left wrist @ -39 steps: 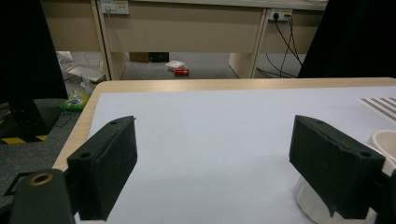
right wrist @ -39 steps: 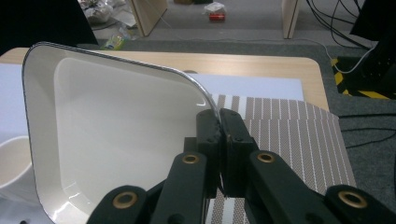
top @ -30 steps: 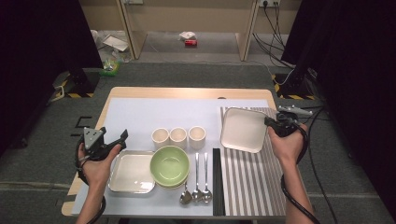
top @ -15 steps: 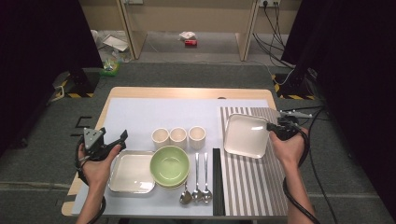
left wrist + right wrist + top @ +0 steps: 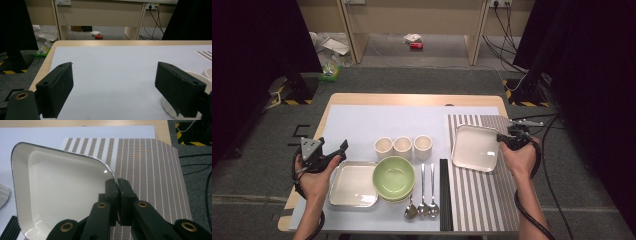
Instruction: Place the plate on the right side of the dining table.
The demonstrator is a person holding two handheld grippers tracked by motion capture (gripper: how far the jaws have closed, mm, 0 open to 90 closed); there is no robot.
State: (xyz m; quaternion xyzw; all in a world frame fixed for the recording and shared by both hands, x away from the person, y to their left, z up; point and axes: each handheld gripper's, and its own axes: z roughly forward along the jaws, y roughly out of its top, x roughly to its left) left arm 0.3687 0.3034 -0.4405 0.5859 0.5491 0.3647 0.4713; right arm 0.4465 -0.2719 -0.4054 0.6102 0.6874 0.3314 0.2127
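White square plate (image 5: 475, 147), glossy with rounded corners, has come lower and flatter over the striped woven mat (image 5: 484, 200) since a second ago; my right gripper (image 5: 117, 185) pinches its right rim, jaws pressed together. My left gripper (image 5: 328, 154) stays spread beside the second square plate (image 5: 353, 184), with bare tabletop ahead.

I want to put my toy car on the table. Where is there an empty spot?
The white mat is bare behind the three cups, up to the far edge. The striped mat is bare in front of the square plate that the right gripper holds. It is crowded at the near middle: cups, green bowl, second plate, spoons, chopsticks.
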